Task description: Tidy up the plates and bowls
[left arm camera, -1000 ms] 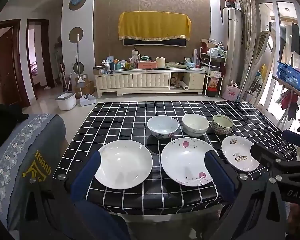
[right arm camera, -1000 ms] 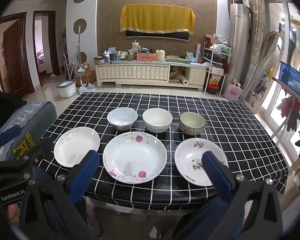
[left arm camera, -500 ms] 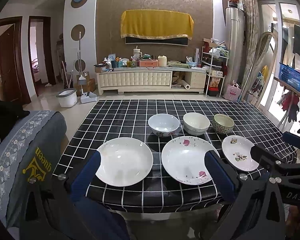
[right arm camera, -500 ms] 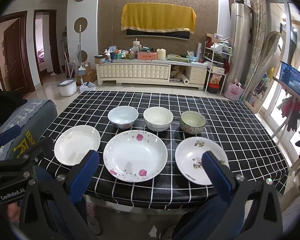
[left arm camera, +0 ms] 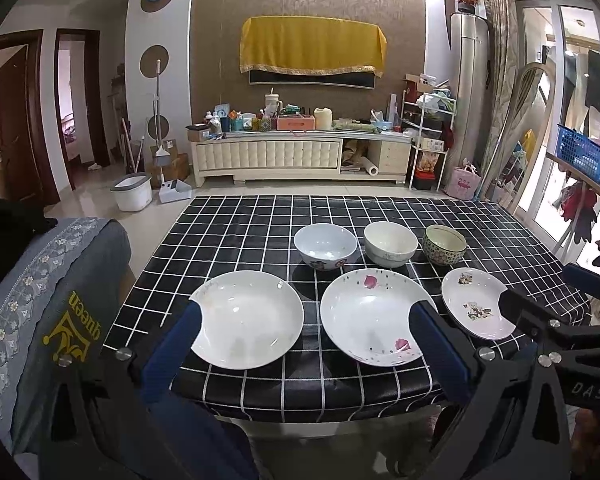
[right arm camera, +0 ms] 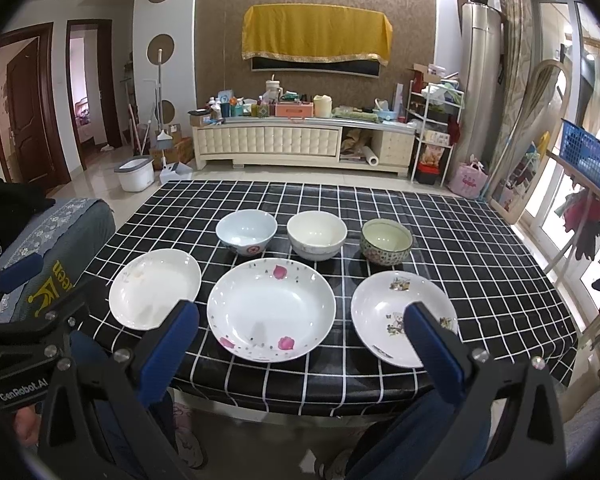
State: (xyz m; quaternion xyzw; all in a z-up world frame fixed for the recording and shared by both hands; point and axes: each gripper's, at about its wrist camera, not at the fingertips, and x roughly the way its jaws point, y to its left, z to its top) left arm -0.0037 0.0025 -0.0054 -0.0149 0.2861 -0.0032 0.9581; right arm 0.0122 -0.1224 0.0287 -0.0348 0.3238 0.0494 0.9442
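Note:
On the black checked table (left arm camera: 236, 232) three plates lie in a front row: a plain white plate (left arm camera: 252, 316) (right arm camera: 154, 288), a large plate with pink petals (left arm camera: 370, 316) (right arm camera: 270, 308), and a small pictured plate (left arm camera: 474, 304) (right arm camera: 396, 312). Behind them stand a pale blue bowl (left arm camera: 325, 245) (right arm camera: 246, 232), a cream bowl (left arm camera: 390, 242) (right arm camera: 317, 234) and a green patterned bowl (left arm camera: 445, 243) (right arm camera: 387, 240). My left gripper (left arm camera: 306, 314) is open, held before the table's near edge. My right gripper (right arm camera: 300, 314) is open too, empty, in front of the petal plate.
A grey cushioned seat (left arm camera: 40, 300) stands left of the table. Beyond the table are a cluttered cream TV cabinet (left arm camera: 300, 152), a white bucket (left arm camera: 132, 192) on the floor and a shelf rack (left arm camera: 428, 136). A blue basket (left arm camera: 580, 152) sits on a rail at right.
Both grippers have tilted or drifted slightly, so the dishes sit a little higher in view. No dish has moved, and both grippers stay open.

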